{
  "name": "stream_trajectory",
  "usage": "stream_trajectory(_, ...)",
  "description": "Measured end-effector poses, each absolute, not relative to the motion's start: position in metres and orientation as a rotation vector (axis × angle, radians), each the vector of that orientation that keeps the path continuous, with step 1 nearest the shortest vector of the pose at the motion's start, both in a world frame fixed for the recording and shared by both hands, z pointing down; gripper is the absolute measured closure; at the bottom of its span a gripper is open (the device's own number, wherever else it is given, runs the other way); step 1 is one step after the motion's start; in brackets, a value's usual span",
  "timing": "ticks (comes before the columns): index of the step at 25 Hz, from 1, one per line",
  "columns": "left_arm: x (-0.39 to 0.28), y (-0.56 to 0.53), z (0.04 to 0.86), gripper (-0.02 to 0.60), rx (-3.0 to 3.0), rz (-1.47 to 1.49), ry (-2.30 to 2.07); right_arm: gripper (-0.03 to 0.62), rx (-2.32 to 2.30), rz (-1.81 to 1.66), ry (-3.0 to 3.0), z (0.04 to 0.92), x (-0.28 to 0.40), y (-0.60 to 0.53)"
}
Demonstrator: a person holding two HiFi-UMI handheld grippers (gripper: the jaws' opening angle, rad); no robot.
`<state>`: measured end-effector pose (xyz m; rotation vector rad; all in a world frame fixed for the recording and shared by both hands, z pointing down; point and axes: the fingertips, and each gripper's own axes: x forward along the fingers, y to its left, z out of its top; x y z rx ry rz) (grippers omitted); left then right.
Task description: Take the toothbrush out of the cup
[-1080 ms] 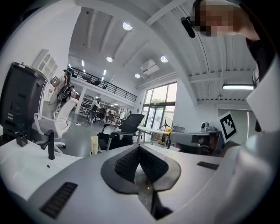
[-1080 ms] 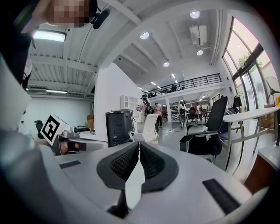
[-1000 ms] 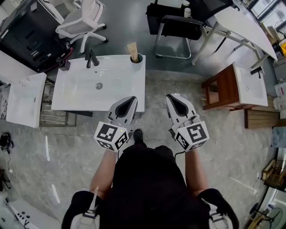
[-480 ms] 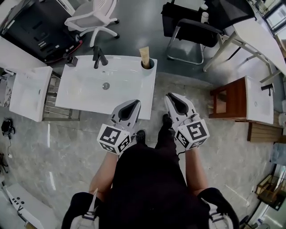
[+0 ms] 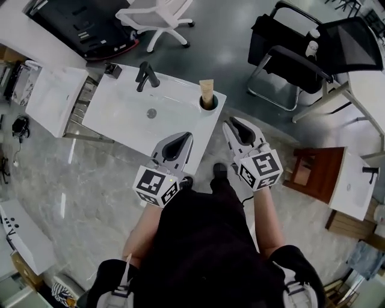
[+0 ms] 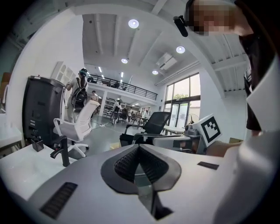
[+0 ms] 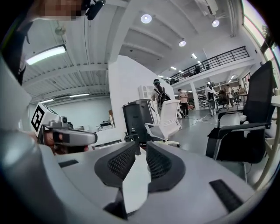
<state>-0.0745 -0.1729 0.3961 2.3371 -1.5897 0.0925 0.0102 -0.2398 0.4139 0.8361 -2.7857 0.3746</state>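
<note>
A dark cup (image 5: 208,103) stands at the far right corner of the white sink basin (image 5: 120,117). A tan, flat-topped toothbrush item (image 5: 206,89) sticks up out of it. My left gripper (image 5: 182,138) hovers over the basin's near right edge, short of the cup, and its pads (image 6: 131,162) meet with nothing held. Off the basin's right side, my right gripper (image 5: 233,124) is just near of the cup. Its jaws are opening, and the narrow gap at the right gripper (image 7: 141,148) holds nothing. The cup is in neither gripper view.
A black faucet (image 5: 147,74) stands at the basin's back. A smaller white basin (image 5: 51,99) sits to the left. A black chair (image 5: 289,60) is behind on the right, a white office chair (image 5: 157,13) at the back, and a wooden stand (image 5: 313,174) at the right.
Both grippers have come closer to the sink and the cup. The right gripper's jaws, shut before, now show a small gap. The left gripper stays shut.
</note>
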Motion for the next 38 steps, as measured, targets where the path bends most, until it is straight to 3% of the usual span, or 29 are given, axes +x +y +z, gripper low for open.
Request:
stream_trajectory(14, -0.064, -0.192, 0.405, 0.568, 1.994, 0.073, -1.956, 0.413, 0.343, 0.394, -2.76, 0.486, -0.028, -0.321)
stream_trajectory(38, -0.068, -0.182, 0.423, 0.568, 1.759, 0.017, -2.077, 0.408, 0.197, 0.424, -2.73, 0.541, -0.093, -0.361)
